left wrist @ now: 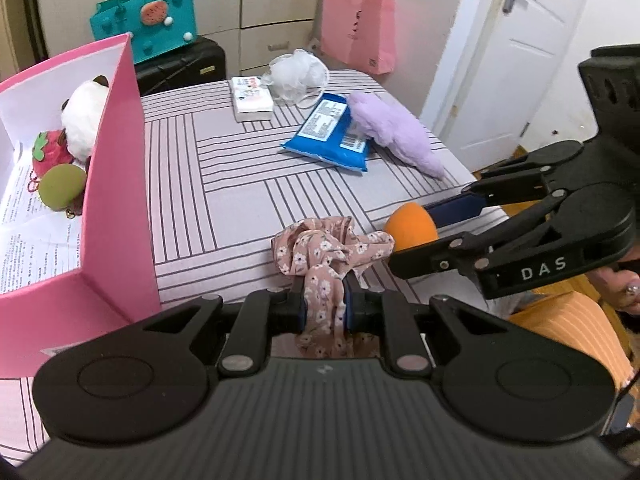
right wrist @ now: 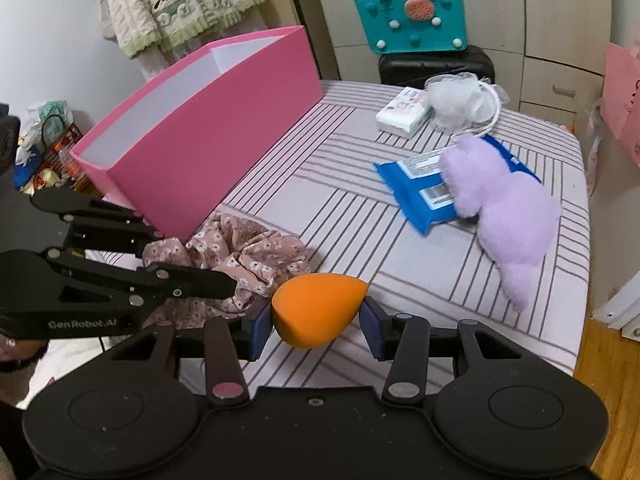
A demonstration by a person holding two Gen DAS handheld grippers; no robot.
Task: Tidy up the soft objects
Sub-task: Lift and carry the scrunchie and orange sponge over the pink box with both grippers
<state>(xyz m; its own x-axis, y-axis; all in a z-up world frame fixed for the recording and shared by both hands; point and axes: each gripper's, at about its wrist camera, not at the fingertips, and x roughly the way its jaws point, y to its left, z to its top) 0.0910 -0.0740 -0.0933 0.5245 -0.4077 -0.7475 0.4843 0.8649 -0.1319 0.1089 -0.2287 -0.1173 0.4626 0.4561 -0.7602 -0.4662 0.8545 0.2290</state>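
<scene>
My left gripper (left wrist: pixel 323 300) is shut on a pink floral scrunchie (left wrist: pixel 324 252) at the near edge of the striped bed; the scrunchie also shows in the right wrist view (right wrist: pixel 240 256). My right gripper (right wrist: pixel 316 320) is shut on an orange egg-shaped sponge (right wrist: pixel 316 308), also seen in the left wrist view (left wrist: pixel 410 230), just right of the scrunchie. A pink open box (left wrist: pixel 116 184) stands at the left and holds a panda plush (left wrist: pixel 82 116), a strawberry plush (left wrist: pixel 50 152) and a green ball (left wrist: pixel 62 186). A purple plush (left wrist: pixel 394 132) lies on the bed.
A blue wipes pack (left wrist: pixel 330 132), a tissue pack (left wrist: pixel 252 98) and a white mesh puff (left wrist: pixel 298 72) lie toward the bed's far end. A teal bag (left wrist: pixel 148 20) sits on a black case behind. A pink paper bag (left wrist: pixel 358 32) and a white door (left wrist: pixel 516 60) are at the right.
</scene>
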